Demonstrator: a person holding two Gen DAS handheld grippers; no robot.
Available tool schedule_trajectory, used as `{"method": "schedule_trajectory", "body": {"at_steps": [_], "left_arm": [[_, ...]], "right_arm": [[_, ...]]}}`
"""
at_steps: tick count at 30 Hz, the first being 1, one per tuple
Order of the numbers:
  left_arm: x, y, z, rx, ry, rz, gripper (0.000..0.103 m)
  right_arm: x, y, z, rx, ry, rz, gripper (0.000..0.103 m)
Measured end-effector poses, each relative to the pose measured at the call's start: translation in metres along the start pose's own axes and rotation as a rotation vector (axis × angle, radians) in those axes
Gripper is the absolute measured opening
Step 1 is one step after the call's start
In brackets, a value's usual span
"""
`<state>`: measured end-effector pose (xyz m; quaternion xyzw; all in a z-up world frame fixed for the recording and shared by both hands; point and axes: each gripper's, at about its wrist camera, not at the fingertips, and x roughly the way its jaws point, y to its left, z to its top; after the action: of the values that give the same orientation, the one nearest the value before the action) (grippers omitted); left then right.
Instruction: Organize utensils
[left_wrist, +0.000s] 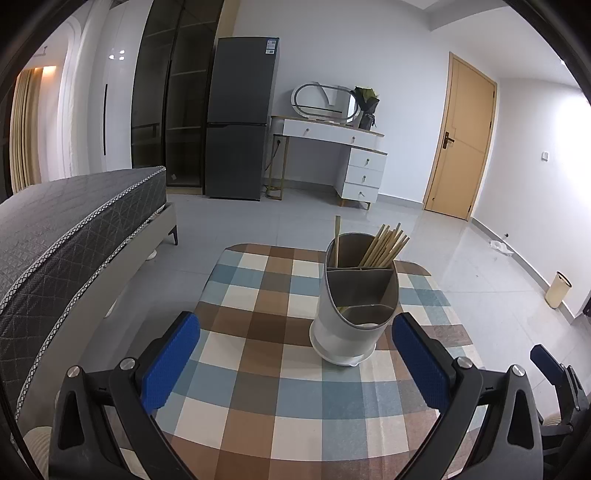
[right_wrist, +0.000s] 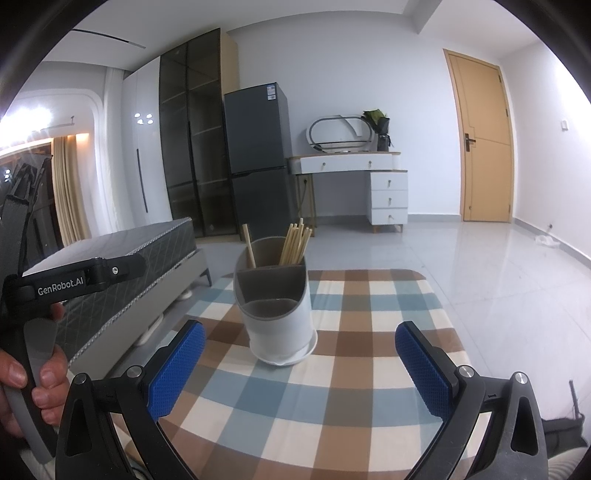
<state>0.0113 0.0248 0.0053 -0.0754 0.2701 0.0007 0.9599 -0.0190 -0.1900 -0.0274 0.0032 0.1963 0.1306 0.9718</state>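
Observation:
A white and grey utensil holder (left_wrist: 354, 306) with three compartments stands on the checked tablecloth (left_wrist: 266, 369). Its far compartment holds a bundle of wooden chopsticks (left_wrist: 384, 245) and one wooden handle (left_wrist: 337, 240). My left gripper (left_wrist: 295, 365) is open and empty, just in front of the holder. In the right wrist view the holder (right_wrist: 279, 314) stands ahead and slightly left, with the chopsticks (right_wrist: 295, 240) in its far compartment. My right gripper (right_wrist: 300, 369) is open and empty above the cloth (right_wrist: 332, 387).
A grey bed (left_wrist: 66, 236) lies to the left of the table. A fridge (left_wrist: 240, 122), a white dressing table (left_wrist: 332, 147) and a wooden door (left_wrist: 461, 140) stand at the far wall. A hand holding the left gripper's handle (right_wrist: 48, 325) shows at the left.

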Motion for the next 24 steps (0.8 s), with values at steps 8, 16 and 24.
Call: {"method": "schedule_trajectory", "body": {"at_steps": [8, 16, 24], "left_arm": [[-0.0006, 0.0000, 0.0004, -0.004, -0.007, 0.020, 0.101], [0.0000, 0.0018, 0.0009, -0.015, -0.003, 0.021, 0.101], [-0.0014, -0.0024, 0.0001, 0.006, -0.012, 0.020, 0.101]], "right_arm": [[0.0002, 0.0007, -0.0008, -0.007, 0.006, 0.005, 0.103], [0.0006, 0.0004, 0.0000, -0.009, 0.009, 0.008, 0.103], [0.0006, 0.0009, 0.0002, -0.011, 0.012, 0.010, 0.103]]}}
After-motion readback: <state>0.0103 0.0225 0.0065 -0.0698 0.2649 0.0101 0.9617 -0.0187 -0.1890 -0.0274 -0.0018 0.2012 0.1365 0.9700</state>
